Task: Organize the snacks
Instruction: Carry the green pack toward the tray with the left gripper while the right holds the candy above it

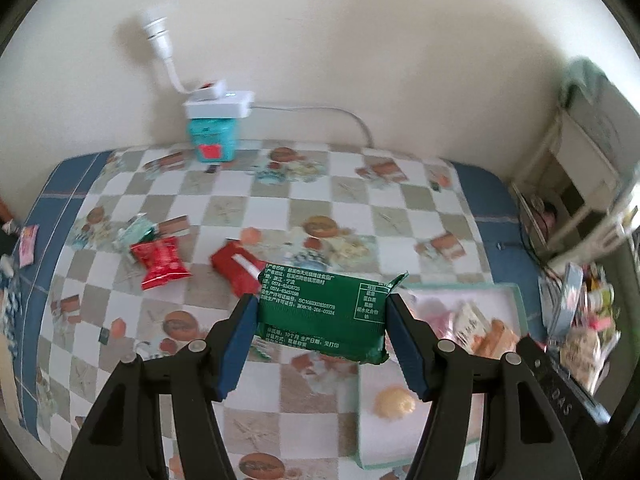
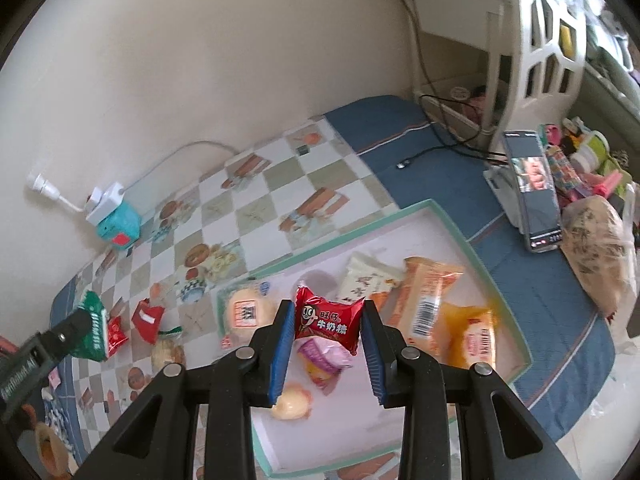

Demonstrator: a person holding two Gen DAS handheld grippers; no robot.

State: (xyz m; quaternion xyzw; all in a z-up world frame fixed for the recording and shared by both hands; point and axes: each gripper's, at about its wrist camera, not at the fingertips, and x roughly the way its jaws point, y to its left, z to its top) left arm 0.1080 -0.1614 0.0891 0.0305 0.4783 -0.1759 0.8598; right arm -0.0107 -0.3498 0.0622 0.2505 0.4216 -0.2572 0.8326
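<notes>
Left wrist view: the left gripper [image 1: 322, 316] grips a green snack packet [image 1: 326, 314] at mid-frame, blue pads pressed on both ends, jaws roughly half spread, held clear above the checked tablecloth [image 1: 280, 208].
Loose snacks: a red candy packet [image 1: 160, 262] and a red wrapper [image 1: 236, 268] lie left of centre.
Tray: a mint-rimmed tray [image 1: 508, 292] sits lower right.

Right wrist view: the right gripper [image 2: 326, 334] pinches a red milk-candy packet [image 2: 328, 320], jaws drawn narrow, above the tray [image 2: 436, 210] at centre.
Tray contents: an orange packet [image 2: 424, 300], a white packet [image 2: 368, 276], a round bun [image 2: 244, 312].
Far left: the green packet [image 2: 94, 326] in the other gripper.
</notes>
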